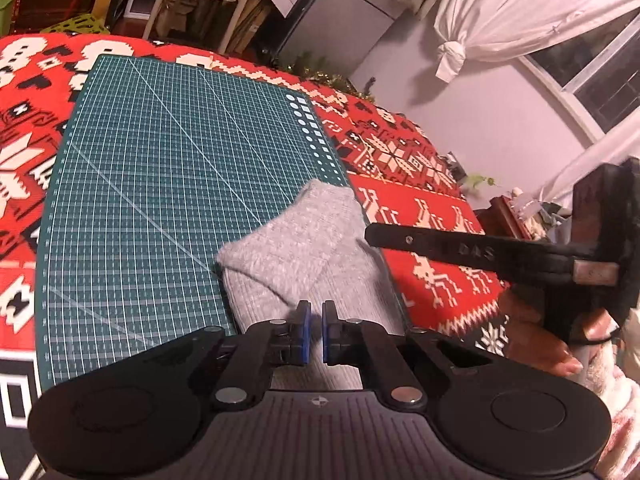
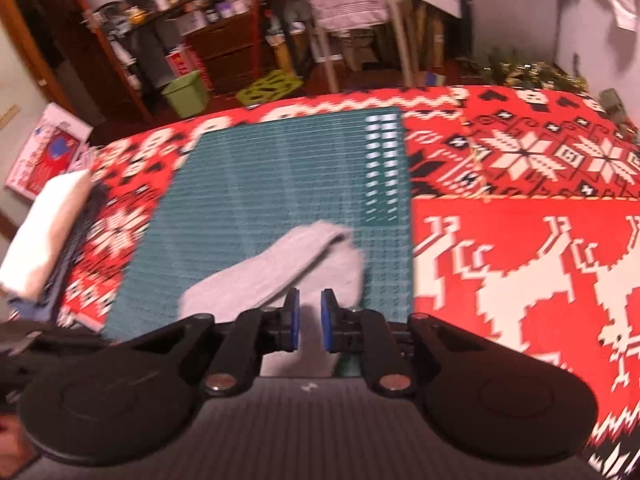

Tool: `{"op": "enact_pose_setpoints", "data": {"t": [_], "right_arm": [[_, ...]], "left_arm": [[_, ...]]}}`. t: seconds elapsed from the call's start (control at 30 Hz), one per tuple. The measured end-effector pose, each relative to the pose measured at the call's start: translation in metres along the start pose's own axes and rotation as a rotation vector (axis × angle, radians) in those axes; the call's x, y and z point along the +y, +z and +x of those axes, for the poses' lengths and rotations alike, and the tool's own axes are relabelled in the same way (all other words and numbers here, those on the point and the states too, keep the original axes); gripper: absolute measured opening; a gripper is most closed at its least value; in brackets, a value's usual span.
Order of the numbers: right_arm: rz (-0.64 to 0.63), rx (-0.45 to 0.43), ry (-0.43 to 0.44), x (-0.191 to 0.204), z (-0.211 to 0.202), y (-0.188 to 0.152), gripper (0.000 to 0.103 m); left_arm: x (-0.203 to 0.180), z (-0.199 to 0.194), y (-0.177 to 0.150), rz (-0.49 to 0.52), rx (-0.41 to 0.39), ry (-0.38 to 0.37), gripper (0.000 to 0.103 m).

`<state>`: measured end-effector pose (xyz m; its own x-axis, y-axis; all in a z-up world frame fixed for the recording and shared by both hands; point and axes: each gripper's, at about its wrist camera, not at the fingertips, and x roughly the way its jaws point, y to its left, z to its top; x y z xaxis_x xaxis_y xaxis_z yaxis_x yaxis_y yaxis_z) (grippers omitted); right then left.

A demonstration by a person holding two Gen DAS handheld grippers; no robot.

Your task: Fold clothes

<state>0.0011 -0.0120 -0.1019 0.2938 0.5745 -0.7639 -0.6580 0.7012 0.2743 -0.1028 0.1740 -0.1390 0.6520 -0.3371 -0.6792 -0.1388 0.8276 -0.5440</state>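
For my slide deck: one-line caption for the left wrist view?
Left gripper, fingers open, above a folded grey sock on a green cutting mat.

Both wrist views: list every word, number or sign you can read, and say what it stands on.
"DAS": raised letters on the right gripper's finger, left wrist view; possibly part of a longer word.
Cutting mat: grid lines and white shapes only, no readable numbers.
Red-and-white box on the far shelf: lettering too blurred to read.
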Motion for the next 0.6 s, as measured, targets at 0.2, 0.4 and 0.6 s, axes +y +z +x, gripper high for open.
{"op": "enact_pose_setpoints", "data": {"t": [0.2,0.4,0.6], "right_arm": [[-0.054,0.046,0.017,0.022,0.001,-0.029,0.012],[-0.034,0.036,0.000,0.008,0.000,-0.032,0.010],[-0.010,0.024,-0.053,0.001,-0.010,-0.029,0.008]], "left_arm": [[-0.006,0.009,-0.009,0.013,0.034,-0.005,0.004],[-0.006,0.005,-0.015,0.036,0.033,0.018,0.004],[-0.009,-0.003,-0.022,0.050,0.029,0.033,0.004]]}}
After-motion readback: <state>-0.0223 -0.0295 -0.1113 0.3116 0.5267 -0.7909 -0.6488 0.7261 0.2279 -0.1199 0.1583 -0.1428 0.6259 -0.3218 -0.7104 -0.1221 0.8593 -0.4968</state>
